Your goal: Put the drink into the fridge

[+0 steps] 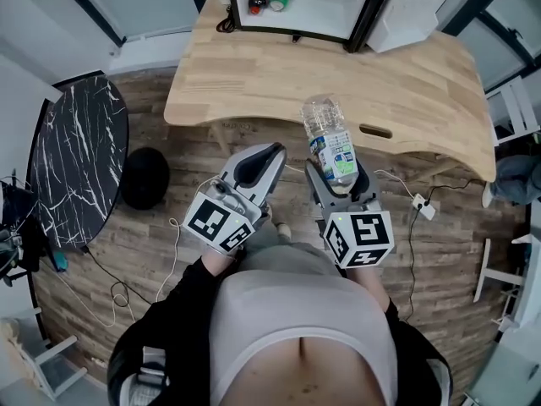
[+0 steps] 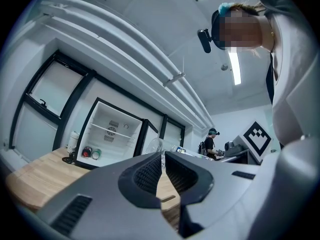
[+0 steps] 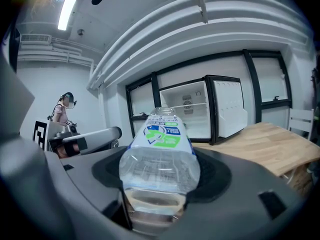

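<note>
Head view: the clear plastic water bottle [image 1: 330,138] with a green-blue label is held in the right gripper [image 1: 340,169], well short of the open white fridge [image 1: 304,7].

Left gripper view: the left gripper [image 2: 163,170] has its jaws together and empty.

Right gripper view: the jaws clamp the bottle's lower body. It is probably light, slick and squashable, so hold it gently there.

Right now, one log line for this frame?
right gripper: shut on water bottle | left gripper: shut, empty | mini fridge: open, on wooden table | bottle not yet inside

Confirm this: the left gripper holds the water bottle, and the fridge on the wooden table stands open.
Wrong gripper. The right gripper holds the water bottle, as the right gripper view shows; the fridge on the wooden table does stand open.
</note>
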`<state>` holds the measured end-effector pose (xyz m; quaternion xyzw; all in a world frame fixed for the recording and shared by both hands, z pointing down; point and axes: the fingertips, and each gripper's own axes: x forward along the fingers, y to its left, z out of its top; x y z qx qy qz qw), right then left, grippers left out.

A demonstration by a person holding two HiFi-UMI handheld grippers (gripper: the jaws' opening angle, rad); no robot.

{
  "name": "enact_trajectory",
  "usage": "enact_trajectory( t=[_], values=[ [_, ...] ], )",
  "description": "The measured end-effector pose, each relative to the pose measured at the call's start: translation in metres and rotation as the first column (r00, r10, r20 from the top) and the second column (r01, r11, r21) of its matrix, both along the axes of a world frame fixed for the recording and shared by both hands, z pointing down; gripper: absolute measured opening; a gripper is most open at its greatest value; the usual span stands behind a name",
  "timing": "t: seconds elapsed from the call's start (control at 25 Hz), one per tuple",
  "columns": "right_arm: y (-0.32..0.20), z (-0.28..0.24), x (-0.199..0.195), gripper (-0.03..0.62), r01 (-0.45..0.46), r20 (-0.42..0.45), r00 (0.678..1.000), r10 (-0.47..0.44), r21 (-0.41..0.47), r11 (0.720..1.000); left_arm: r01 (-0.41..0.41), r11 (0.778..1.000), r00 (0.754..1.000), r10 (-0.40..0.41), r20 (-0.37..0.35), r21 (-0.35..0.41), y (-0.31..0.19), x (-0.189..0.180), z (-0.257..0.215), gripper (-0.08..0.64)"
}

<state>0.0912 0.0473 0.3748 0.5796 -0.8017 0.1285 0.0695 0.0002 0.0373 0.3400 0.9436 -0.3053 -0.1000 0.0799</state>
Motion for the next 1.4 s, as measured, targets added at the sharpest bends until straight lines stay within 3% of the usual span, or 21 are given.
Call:
enact_trajectory(
  t=[0.4,0.92,1.4],
  values=[
    [-0.051,0.006,-0.006,0.342,0.019,-0.007,1.0,-0.019,-0.004,1.0,0.023,1.0,1.0,-0.023,-0.009,-0.005,-0.051,-0.009,0.007,0.029],
    [-0.193,-0.002,0.006,0.342,-0.054,-0.003,0.999,0.054,0.023,0.998,-0.032,0.999,0.999,0.032,-0.007,0.036,-0.198,-0.005,-0.004,0.029],
    [-0.285,0.001,0.007,0.342,-0.112,0.022,0.994,0.112,-0.001,0.994,-0.068,0.998,0.998,0.068,-0.003,-0.001,-0.297,-0.013,0.004,0.029]
  ],
)
